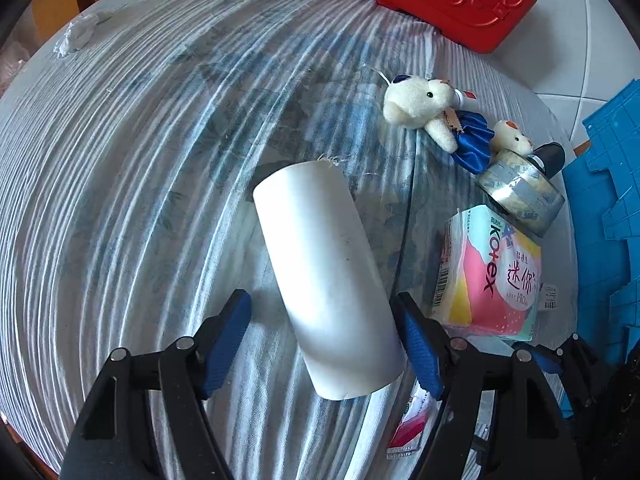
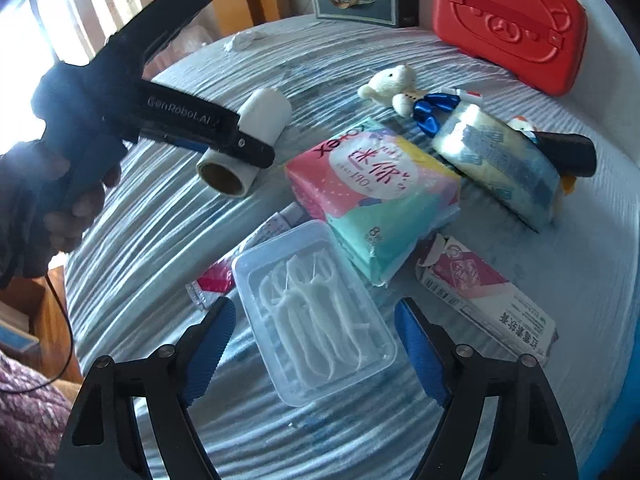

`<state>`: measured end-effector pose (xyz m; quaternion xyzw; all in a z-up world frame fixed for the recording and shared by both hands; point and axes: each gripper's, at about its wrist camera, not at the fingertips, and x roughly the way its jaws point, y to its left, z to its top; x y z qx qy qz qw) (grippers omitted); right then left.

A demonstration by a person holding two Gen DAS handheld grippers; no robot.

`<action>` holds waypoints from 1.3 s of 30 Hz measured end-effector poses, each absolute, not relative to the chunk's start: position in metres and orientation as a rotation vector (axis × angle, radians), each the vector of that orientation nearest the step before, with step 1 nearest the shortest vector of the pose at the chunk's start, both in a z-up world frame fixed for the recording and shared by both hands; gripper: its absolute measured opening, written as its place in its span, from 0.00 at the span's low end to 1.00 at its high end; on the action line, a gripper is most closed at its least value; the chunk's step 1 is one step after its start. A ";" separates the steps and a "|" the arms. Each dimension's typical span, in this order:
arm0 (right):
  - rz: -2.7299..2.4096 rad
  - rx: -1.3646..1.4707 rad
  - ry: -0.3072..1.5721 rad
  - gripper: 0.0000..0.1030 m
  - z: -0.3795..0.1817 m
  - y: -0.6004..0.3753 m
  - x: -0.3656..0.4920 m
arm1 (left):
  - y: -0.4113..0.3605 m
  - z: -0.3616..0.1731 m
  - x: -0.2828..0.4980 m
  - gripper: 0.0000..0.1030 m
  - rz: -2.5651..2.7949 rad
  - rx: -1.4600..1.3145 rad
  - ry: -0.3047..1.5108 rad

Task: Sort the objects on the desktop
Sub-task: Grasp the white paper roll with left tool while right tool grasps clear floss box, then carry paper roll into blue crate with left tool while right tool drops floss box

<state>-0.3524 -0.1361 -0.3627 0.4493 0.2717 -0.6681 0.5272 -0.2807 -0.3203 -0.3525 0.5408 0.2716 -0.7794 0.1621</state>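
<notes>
1. clear plastic floss-pick box (image 2: 316, 312) lies nearest, flat on the striped cloth (image 1: 120, 160), right between the spread fingers of the right gripper (image 2: 314, 344); nothing pinched yet, likely lining up to take it.
2. left gripper (image 1: 324, 344) brackets the white roll (image 1: 324, 280); right pad (image 1: 420, 352) touches it, left pad (image 1: 226, 344) stands apart, so the grip looks loose or opening.
3. kotex pack (image 2: 376, 196) and tape roll (image 2: 500, 160) wait mid-table.
4. plush bear (image 2: 390, 84), then the red case (image 2: 508, 20) at the far edge.
</notes>
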 end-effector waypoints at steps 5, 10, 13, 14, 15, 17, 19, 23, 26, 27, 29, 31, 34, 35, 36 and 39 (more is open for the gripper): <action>-1.657 1.105 0.686 0.62 -0.369 -0.145 -0.353 | -0.321 -0.353 -0.281 0.71 -2.276 1.564 0.741; -1.796 1.168 0.665 0.59 -0.369 -0.150 -0.342 | -0.327 -0.350 -0.276 0.49 -2.355 1.584 0.748; -1.923 1.212 0.560 0.59 -0.357 -0.136 -0.338 | -0.329 -0.347 -0.272 0.47 -2.396 1.605 0.720; -1.952 1.234 0.497 0.59 -0.352 -0.129 -0.339 | -0.327 -0.344 -0.267 0.46 -2.409 1.603 0.688; -1.978 1.247 0.448 0.59 -0.346 -0.123 -0.339 | -0.328 -0.343 -0.269 0.45 -2.426 1.598 0.646; -2.028 1.232 0.385 0.59 -0.330 -0.113 -0.335 | -0.327 -0.332 -0.262 0.44 -2.474 1.573 0.579; -2.075 1.194 0.351 0.59 -0.310 -0.108 -0.329 | -0.327 -0.316 -0.256 0.43 -2.523 1.542 0.503; -2.168 1.103 0.334 0.59 -0.278 -0.106 -0.319 | -0.334 -0.294 -0.249 0.43 -2.585 1.504 0.433; -2.220 1.074 0.283 0.59 -0.265 -0.108 -0.319 | -0.338 -0.280 -0.245 0.43 -2.611 1.479 0.399; -2.236 1.061 0.273 0.59 -0.260 -0.109 -0.318 | -0.337 -0.274 -0.243 0.43 -2.629 1.467 0.381; -2.274 1.030 0.259 0.59 -0.247 -0.105 -0.312 | -0.332 -0.257 -0.242 0.43 -2.672 1.434 0.327; -2.308 0.991 0.237 0.59 -0.231 -0.101 -0.305 | -0.320 -0.237 -0.245 0.43 -2.727 1.390 0.244; -2.380 0.910 0.207 0.59 -0.195 -0.087 -0.292 | -0.295 -0.196 -0.245 0.43 -2.832 1.295 0.106; -2.401 0.884 0.189 0.59 -0.183 -0.081 -0.287 | -0.285 -0.181 -0.246 0.43 -2.879 1.254 0.066; -2.426 0.856 0.175 0.59 -0.169 -0.076 -0.283 | -0.273 -0.166 -0.247 0.43 -2.925 1.212 0.035; -2.533 0.743 0.150 0.59 -0.120 -0.043 -0.265 | -0.229 -0.121 -0.256 0.43 -3.082 1.081 -0.045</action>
